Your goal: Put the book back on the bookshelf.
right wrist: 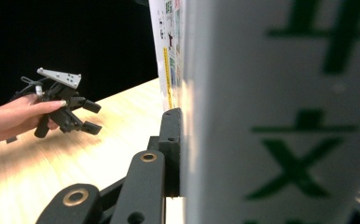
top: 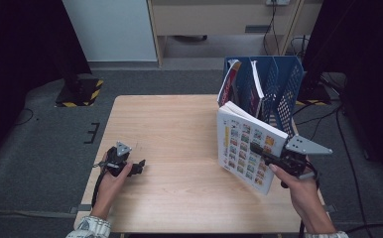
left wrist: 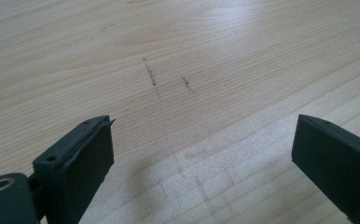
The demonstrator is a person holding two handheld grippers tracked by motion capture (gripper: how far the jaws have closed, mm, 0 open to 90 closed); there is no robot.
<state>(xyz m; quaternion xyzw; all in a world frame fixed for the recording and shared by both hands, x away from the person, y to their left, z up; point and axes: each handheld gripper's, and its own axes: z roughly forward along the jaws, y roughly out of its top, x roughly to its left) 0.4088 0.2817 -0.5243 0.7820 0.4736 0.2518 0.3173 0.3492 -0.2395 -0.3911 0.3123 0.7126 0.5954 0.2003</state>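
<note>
— Fingers first: what are the right gripper's (top: 257, 149) doing?

— Clamped on a thick white book (top: 249, 147). In the right gripper view one black pad presses flat against its white spine, which carries large green characters. In the high view the jaws bite the book's edge nearest the person, with the cover of small coloured pictures facing the camera.

— Where is the book?

— Held up at the right side of the wooden table (top: 169, 129), tilted, its lower corner over the tabletop. It sits just in front of a blue mesh file rack (top: 284, 84) at the table's far right corner. Whether book and rack touch I cannot tell.

— Anything in the rack?

— Some other books (top: 239, 82) stand in its left compartments, leaning.

— And the left gripper (top: 139, 166)?

— Low over the table's left part, well apart from the book. Its jaws are spread wide with bare wood between them; the left gripper view shows faint dark scuff marks (left wrist: 152, 77) on the wood ahead.
</note>
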